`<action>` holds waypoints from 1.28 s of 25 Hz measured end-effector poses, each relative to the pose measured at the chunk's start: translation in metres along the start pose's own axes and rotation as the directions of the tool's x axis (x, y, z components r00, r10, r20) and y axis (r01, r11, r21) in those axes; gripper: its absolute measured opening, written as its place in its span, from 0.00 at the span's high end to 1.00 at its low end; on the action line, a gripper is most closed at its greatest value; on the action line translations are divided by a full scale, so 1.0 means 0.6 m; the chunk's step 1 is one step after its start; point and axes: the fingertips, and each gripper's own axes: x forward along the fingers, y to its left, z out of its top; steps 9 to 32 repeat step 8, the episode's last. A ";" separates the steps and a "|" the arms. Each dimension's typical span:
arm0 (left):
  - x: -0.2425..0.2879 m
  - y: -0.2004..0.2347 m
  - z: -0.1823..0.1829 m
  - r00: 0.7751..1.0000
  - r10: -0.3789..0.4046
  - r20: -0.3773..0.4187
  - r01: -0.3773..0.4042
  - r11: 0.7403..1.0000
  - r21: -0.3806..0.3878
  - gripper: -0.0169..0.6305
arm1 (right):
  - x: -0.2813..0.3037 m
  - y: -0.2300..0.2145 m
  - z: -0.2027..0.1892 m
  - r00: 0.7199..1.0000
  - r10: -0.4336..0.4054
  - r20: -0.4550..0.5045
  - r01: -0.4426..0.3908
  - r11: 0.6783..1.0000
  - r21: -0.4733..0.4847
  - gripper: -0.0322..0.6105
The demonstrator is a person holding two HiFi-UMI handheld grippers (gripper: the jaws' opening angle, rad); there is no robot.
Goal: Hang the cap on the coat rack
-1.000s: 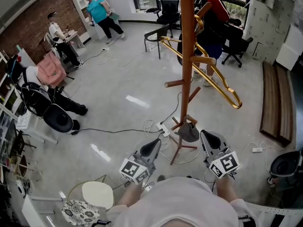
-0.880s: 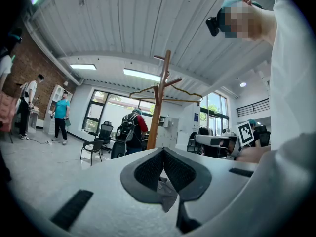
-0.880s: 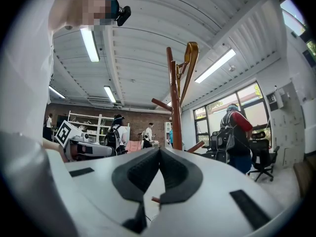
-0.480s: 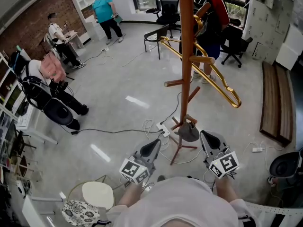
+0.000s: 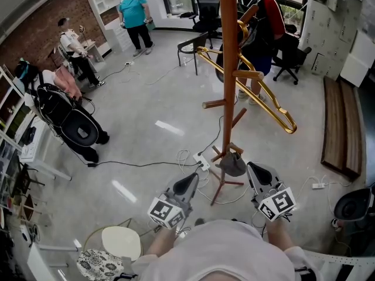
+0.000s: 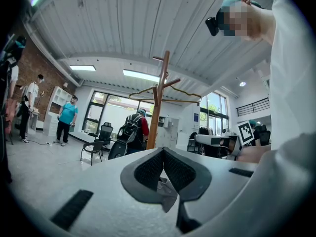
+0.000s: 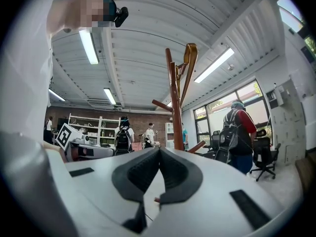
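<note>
The left gripper (image 5: 191, 180) and right gripper (image 5: 256, 170) are held side by side at bottom centre, tips aimed at the coat rack (image 5: 229, 69). Both have their jaws pressed together, holding nothing. The cap (image 5: 233, 164) (grey) hangs low on the rack, between the tips.

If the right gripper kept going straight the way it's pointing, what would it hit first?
Probably the coat rack pole, standing just right of the right gripper's shut jaws; depth is unclear.
</note>
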 end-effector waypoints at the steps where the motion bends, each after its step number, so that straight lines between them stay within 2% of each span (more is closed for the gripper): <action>1: 0.000 0.000 -0.001 1.000 -0.001 -0.001 0.001 1.000 -0.001 0.96 | 0.001 0.000 0.000 1.000 0.001 0.000 -0.001 1.000 -0.001 0.93; 32: 0.000 -0.002 -0.002 1.000 -0.010 -0.003 0.010 1.000 0.009 0.96 | 0.003 0.006 -0.002 1.000 0.007 0.000 -0.007 1.000 -0.001 0.93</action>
